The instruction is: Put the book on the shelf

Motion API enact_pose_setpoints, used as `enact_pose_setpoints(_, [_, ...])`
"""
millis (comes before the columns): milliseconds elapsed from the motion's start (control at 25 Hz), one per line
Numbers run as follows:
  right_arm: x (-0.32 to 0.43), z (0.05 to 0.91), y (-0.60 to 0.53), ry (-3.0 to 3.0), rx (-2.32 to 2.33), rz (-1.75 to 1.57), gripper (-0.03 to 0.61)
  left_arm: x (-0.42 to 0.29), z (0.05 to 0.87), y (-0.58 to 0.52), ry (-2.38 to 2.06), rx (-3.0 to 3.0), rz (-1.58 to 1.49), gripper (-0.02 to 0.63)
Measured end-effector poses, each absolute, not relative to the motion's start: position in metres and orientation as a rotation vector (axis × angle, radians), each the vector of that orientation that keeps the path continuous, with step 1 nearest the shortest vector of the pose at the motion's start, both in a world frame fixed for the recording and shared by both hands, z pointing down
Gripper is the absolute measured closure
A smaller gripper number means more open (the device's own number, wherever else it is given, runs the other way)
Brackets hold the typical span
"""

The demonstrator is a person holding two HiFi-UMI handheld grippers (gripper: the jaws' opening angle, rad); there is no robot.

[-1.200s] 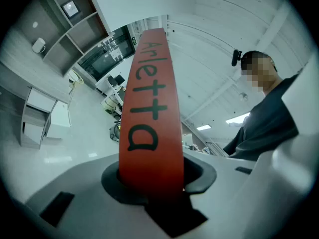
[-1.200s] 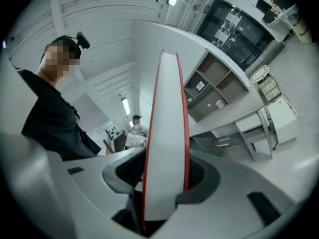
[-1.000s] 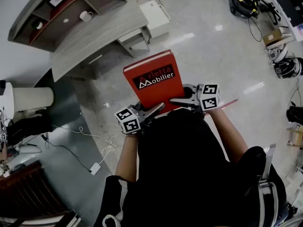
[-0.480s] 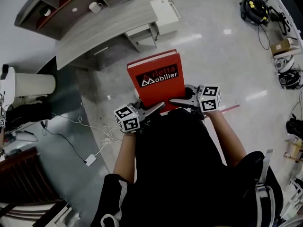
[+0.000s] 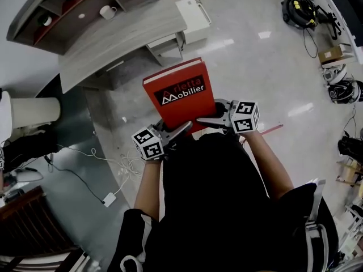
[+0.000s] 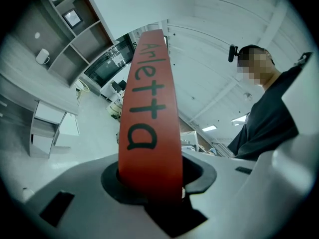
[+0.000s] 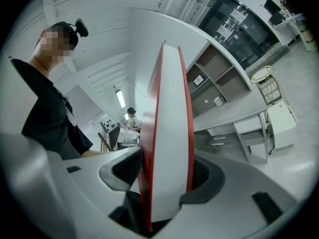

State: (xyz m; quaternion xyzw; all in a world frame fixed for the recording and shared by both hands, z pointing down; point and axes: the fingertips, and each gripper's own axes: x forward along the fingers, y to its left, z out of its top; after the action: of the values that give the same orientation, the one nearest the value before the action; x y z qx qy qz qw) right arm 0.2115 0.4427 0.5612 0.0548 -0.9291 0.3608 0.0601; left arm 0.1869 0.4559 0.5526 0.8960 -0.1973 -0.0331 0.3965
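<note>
glossy pale floor (image 5: pixel 266 78) under the book (image 5: pixel 178 92), grey desk (image 5: pixel 130 35), open shelf (image 5: pixel 62 16)

One book (image 5: pixel 174 92), two claws (image 5: pixel 182 129) (image 5: pixel 205 119)

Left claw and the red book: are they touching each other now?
Touching. In the left gripper view the left claw is clamped on the spine of the red book, jaws pressing both sides.

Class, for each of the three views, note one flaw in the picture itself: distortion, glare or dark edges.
Head view: fisheye curves the desk edge, and lights glare off the floor. Left gripper view: black rounded corners, the red book looming stretched close up. Right gripper view: same dark corners, the shelf leaning and bowed.
</note>
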Motion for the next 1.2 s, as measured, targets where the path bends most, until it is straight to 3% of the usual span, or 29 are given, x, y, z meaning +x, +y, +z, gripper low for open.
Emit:
enact_pose_setpoints(480, [0.142,0.561,0.315,-2.758,0.213,1.12,0.334,0.117,0.551,0.327,-0.488,2.271,-0.107,0.448])
enact_pose_setpoints(720, [0.066,0.557,0.227,-2.736,0.246,1.105,0.324,0.041,0.546,0.241,-0.508,2.272,-0.113,0.446])
enact_pose_setpoints(920, [0.054,0.544,0.217,-2.742,0.267,1.072,0.316,0.028,0.532,0.231,-0.509,2.299,-0.102,0.446])
enact_pose_setpoints(1200, [-0.025,0.554,0.142,-2.693,0.387,1.078,0.282,-0.055,0.539,0.157,-0.527,2.303,-0.098,0.446])
